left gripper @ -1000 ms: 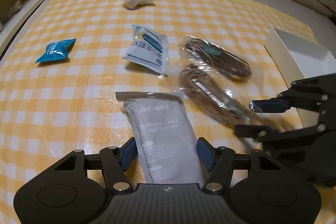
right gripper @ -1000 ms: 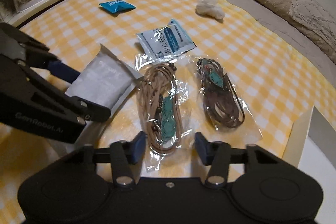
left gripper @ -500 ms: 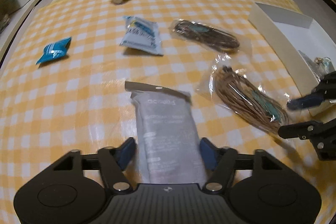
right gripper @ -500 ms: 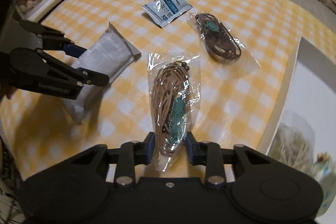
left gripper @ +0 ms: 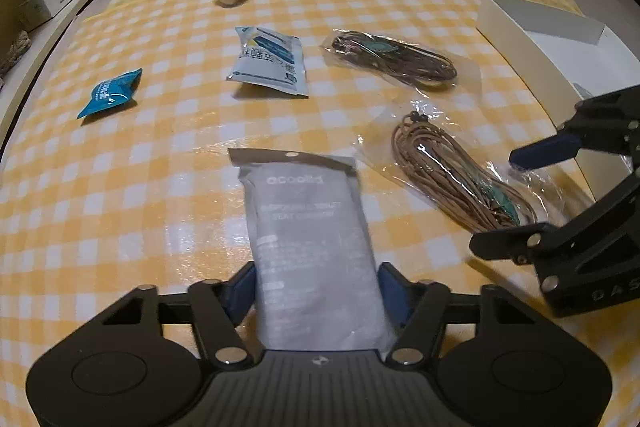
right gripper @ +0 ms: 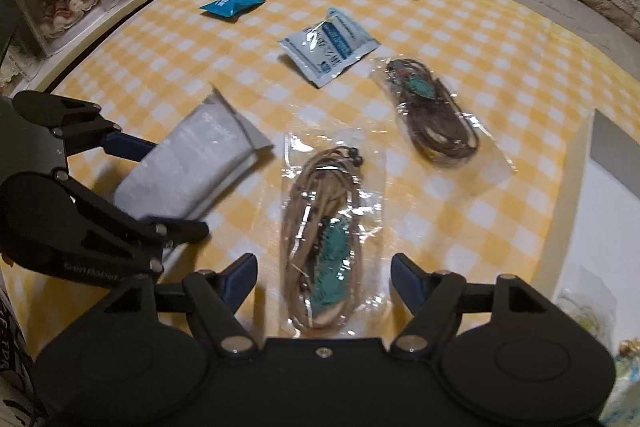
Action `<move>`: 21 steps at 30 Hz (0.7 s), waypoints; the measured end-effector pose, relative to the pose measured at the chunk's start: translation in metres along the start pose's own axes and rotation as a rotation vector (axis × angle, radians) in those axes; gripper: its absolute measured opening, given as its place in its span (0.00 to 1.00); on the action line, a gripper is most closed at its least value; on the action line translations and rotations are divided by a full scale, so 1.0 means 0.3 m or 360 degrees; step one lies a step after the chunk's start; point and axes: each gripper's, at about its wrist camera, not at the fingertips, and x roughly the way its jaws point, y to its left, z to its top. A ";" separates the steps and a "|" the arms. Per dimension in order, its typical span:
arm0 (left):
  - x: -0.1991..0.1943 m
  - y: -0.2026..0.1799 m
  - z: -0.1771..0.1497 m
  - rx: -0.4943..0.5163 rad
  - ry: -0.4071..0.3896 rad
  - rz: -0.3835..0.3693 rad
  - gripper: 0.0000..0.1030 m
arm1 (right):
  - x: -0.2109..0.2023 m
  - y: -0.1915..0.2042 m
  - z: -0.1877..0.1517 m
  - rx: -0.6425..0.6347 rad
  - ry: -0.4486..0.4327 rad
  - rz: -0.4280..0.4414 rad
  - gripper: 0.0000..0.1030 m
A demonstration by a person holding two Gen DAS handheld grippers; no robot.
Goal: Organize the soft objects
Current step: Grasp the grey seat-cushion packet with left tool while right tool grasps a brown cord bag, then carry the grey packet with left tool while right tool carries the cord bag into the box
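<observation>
The near end of the grey pouch [left gripper: 312, 247] is hidden behind the left tongs [left gripper: 318, 291] body; its smaller print is blurred beyond reading. The white box [left gripper: 540, 39] is cut off by the right edge of both views. Text on the blue sachet [left gripper: 110, 98] is too small to read.

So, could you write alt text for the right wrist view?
The right claw is opening, its pads clear of a clear bag of tan cord on a yellow checked cloth. The left claw grips a grey pouch.
</observation>
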 end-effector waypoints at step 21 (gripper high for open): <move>-0.113 0.061 0.041 -0.0276 -0.0263 -0.0056 0.53 | -0.073 -0.007 0.013 -0.0018 -0.0104 -0.0141 0.30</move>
